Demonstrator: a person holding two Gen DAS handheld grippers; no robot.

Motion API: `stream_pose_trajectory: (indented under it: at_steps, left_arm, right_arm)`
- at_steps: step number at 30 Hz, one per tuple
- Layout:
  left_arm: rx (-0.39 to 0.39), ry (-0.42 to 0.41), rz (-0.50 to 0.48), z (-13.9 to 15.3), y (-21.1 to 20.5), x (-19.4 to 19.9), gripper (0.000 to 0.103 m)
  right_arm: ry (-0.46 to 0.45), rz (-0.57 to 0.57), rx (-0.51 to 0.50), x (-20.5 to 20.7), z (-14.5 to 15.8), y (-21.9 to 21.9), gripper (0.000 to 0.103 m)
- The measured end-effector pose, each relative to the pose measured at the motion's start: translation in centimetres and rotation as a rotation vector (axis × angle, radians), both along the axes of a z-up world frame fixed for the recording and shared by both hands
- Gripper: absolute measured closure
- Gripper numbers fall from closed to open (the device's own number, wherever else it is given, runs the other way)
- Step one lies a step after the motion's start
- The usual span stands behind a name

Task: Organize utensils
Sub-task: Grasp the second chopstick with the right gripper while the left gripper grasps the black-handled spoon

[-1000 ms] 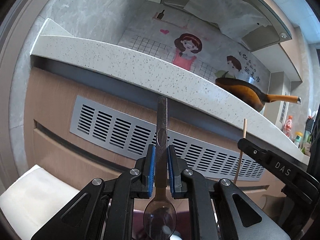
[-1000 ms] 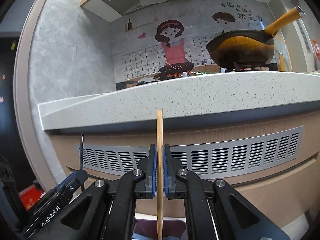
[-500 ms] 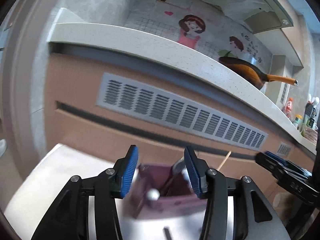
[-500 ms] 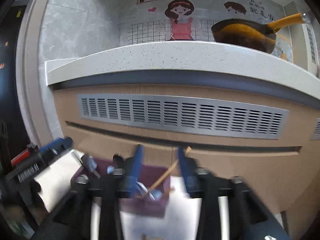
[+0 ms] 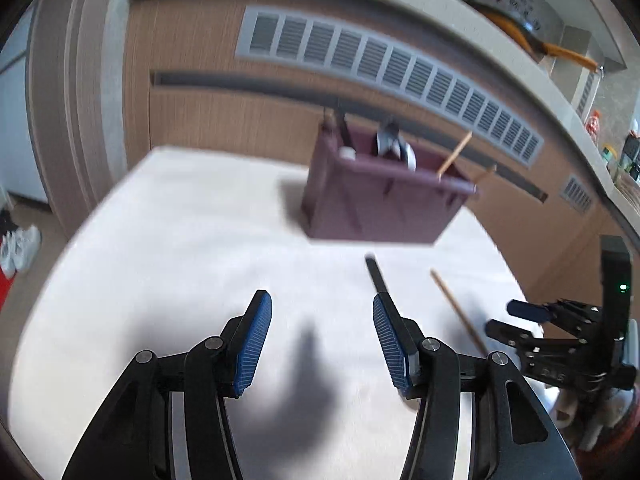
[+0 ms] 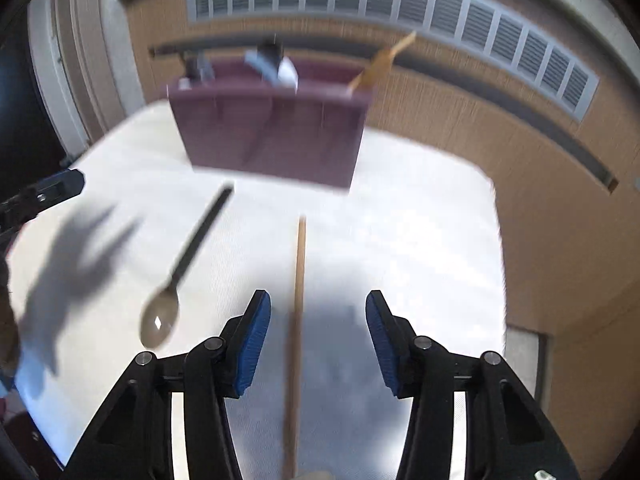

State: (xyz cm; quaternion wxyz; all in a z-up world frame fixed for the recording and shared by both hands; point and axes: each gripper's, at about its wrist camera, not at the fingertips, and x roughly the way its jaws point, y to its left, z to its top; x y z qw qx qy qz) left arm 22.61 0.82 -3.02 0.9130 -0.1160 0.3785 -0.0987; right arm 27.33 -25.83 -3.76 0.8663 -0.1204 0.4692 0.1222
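Just dropped two bits in the purple box (image 5: 380, 208). Opening the empty left tongs (image 5: 322, 344) — closing the right tongs (image 6: 318, 340) round another stick (image 6: 298, 280).

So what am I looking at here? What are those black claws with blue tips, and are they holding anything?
They are two hand-held grippers, one in each of a person's hands; no robot arm is involved. Each picture comes from a camera on one gripper, looking out along its fingers. The left gripper has nothing between its jaws, which are opening. The right gripper has its jaws apart and closing, around a chopstick lying on the white table, not gripped yet. A dark spoon lies beside it. Behind stands a purple holder with utensils already in it.
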Motion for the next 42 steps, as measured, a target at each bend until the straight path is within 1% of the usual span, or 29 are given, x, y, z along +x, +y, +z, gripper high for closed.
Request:
stream_pose_trajectory:
  at_steps: [2,3,5,6,7,8,9,10,11,12,15,19,21,24,26,27,28,31,33,35,37,38,39,41,42]
  left_arm:
    - [0.010,0.029,-0.003,-0.6,-0.4,0.1,0.049]
    - [0.017,0.040,-0.003,-0.8,-0.6,0.2,0.049]
    - [0.023,0.061,-0.012,-1.2,-1.1,0.5,0.049]
    - [0.029,0.071,-0.017,-1.3,-1.4,0.6,0.049]
    - [0.040,0.082,-0.024,-1.5,-1.8,0.7,0.049]
    - [0.046,0.088,-0.031,-1.5,-2.2,1.0,0.049]
    - [0.052,0.094,-0.041,-1.6,-2.6,1.1,0.049]
    - [0.062,0.101,-0.050,-1.6,-3.2,1.3,0.049]
    - [0.071,0.105,-0.056,-1.7,-3.6,1.4,0.049]
    - [0.078,0.109,-0.065,-1.7,-4.0,1.6,0.049]
    - [0.097,0.116,-0.083,-1.6,-5.3,2.2,0.050]
    - [0.117,0.134,-0.102,-1.5,-6.5,2.8,0.051]
    - [0.091,0.161,-0.124,-1.6,-6.9,3.3,0.053]
    - [0.039,0.246,-0.161,-2.4,-7.5,4.6,0.056]
    - [0.035,0.298,-0.170,-2.9,-8.0,5.7,0.057]
    - [0.046,0.305,-0.174,-2.9,-8.2,6.0,0.058]
    - [0.075,0.306,-0.173,-3.0,-8.6,6.4,0.058]
    - [0.141,0.308,-0.171,-3.0,-9.5,7.3,0.061]
    - [0.163,0.324,-0.175,-3.3,-10.2,8.0,0.062]
    - [0.156,0.347,-0.192,-3.6,-10.7,8.6,0.064]
    - [0.190,0.336,-0.205,-3.6,-11.6,8.8,0.069]
    - [0.225,0.326,-0.212,-3.7,-12.0,8.7,0.078]
    - [0.261,0.313,-0.219,-3.7,-12.4,8.6,0.083]
    - [0.315,0.290,-0.255,-3.8,-13.0,8.0,0.087]
    - [0.337,0.285,-0.279,-3.7,-13.0,7.4,0.088]
  right_arm:
    - [0.029,0.009,-0.012,0.1,-0.9,0.3,0.057]
    - [0.037,0.017,0.001,0.2,-1.4,0.4,0.058]
    - [0.045,0.015,0.014,0.5,-2.0,0.4,0.071]
    - [0.064,0.011,0.017,0.9,-2.5,0.3,0.082]
    - [0.089,0.009,0.025,1.3,-2.9,0.3,0.085]
    - [0.089,0.008,0.034,1.5,-3.0,0.3,0.085]
    - [0.077,0.006,0.044,1.5,-2.8,0.2,0.088]
    - [0.076,0.010,0.040,1.4,-2.8,0.1,0.095]
    - [0.070,0.014,0.033,1.4,-2.8,0.2,0.098]
    - [0.065,0.015,0.033,1.2,-2.7,0.0,0.098]
    - [0.059,-0.005,0.076,0.9,-2.0,-1.1,0.098]
    - [-0.008,-0.076,0.121,-0.1,-0.2,-3.8,0.098]
    - [-0.038,-0.114,0.146,-0.5,0.4,-5.0,0.098]
    - [-0.085,-0.172,0.217,-1.3,1.1,-6.8,0.098]
    - [-0.105,-0.182,0.251,-1.5,1.3,-7.2,0.098]
    - [-0.118,-0.182,0.260,-1.7,1.4,-7.3,0.098]
    - [-0.134,-0.181,0.261,-1.9,1.5,-7.3,0.098]
    - [-0.147,-0.169,0.267,-2.0,1.4,-6.9,0.098]
    - [-0.143,-0.165,0.266,-2.2,1.2,-7.0,0.098]
    - [-0.135,-0.165,0.264,-1.9,0.8,-6.8,0.098]
    - [-0.131,-0.169,0.270,-1.8,0.7,-7.0,0.098]
    - [-0.136,-0.171,0.273,-1.9,0.8,-7.1,0.098]
    - [-0.142,-0.172,0.273,-1.9,0.8,-7.1,0.098]
    - [-0.151,-0.174,0.273,-2.0,0.9,-7.1,0.098]
    - [-0.150,-0.175,0.275,-2.0,0.9,-7.2,0.098]
